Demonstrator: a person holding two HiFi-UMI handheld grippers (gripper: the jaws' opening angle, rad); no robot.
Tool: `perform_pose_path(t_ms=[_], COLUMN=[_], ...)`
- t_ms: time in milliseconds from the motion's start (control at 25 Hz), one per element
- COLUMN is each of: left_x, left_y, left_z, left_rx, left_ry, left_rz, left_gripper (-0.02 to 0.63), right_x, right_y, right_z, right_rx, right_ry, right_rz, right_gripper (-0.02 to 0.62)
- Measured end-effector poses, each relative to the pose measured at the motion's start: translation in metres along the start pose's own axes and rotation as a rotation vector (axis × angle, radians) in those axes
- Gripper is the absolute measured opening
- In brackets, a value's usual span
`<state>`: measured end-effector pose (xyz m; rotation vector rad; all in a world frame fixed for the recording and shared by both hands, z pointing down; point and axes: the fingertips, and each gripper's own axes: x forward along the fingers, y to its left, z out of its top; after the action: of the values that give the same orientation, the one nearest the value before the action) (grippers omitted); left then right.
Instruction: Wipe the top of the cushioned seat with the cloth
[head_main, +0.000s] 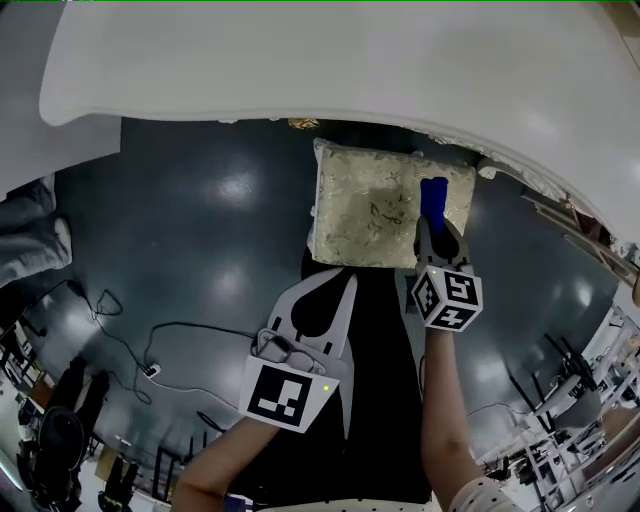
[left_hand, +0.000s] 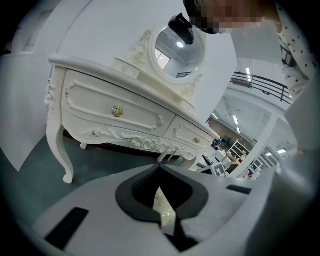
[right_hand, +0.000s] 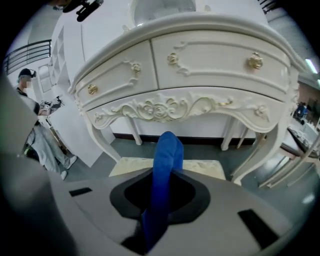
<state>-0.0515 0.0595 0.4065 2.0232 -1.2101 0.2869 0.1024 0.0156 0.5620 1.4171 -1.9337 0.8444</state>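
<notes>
Dark floor (head_main: 200, 230): the cushioned seat (head_main: 370, 220) lies under the right gripper (head_main: 432, 228), which clamps the blue cloth (head_main: 434, 195); the left gripper (head_main: 318, 298) has its jaws closed and empty.

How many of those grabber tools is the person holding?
2. The left gripper hangs shut and empty, short of the cushioned seat; the right gripper holds the blue cloth over the seat.

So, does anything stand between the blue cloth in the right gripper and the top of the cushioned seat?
Nothing visible does. The right gripper holds the blue cloth over the right part of the cushioned seat, whose top is bare.
</notes>
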Motion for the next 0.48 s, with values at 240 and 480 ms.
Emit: perform_pose_path(t_ms=[240,480], left_x=[0.020,0.040], left_y=[-0.020,-0.036], left_z=[-0.002,-0.005], left_rx=[0.037,0.068], left_ry=[0.043,0.075], left_rz=[-0.033,-0.060], left_gripper=[-0.003,-0.003], right_x=[-0.018,-0.007], right_y=[-0.095,-0.140], right_z=[-0.020,-0.051], right_rx=[0.018,0.001], right_ry=[0.026,0.116], right_rz=[-0.172,-0.236], right_gripper=[0.063,0.063])
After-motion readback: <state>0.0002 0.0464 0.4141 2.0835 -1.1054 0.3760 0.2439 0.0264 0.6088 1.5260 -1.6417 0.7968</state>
